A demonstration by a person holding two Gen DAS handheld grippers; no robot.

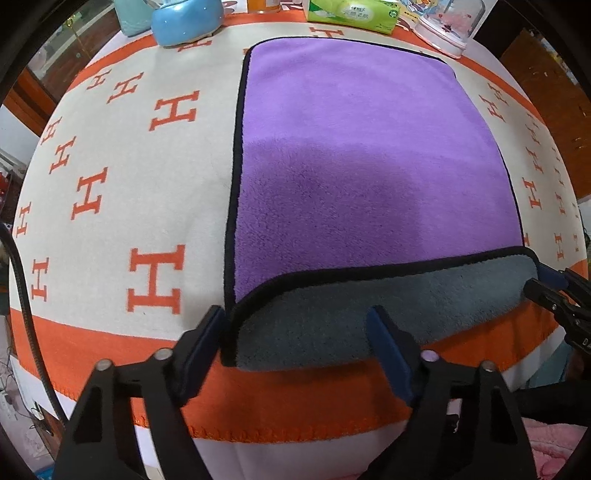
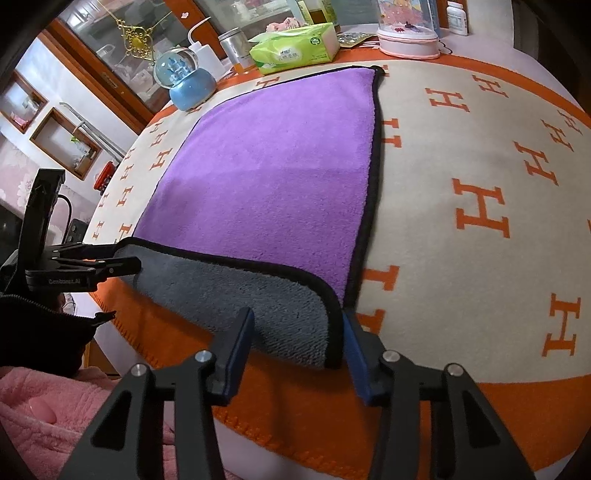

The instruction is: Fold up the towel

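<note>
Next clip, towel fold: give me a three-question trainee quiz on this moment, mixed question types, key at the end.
1. True or false: the near edge of the towel is turned over, showing a grey underside.
2. Multiple choice: which lies nearest the towel's far right corner? A) blue snow globe B) green tissue pack C) pink-based dome
3. Fill in: the left gripper and right gripper each straddle a near ____ of the towel, jaws apart.

Key: 1 true; 2 B; 3 corner.
</note>
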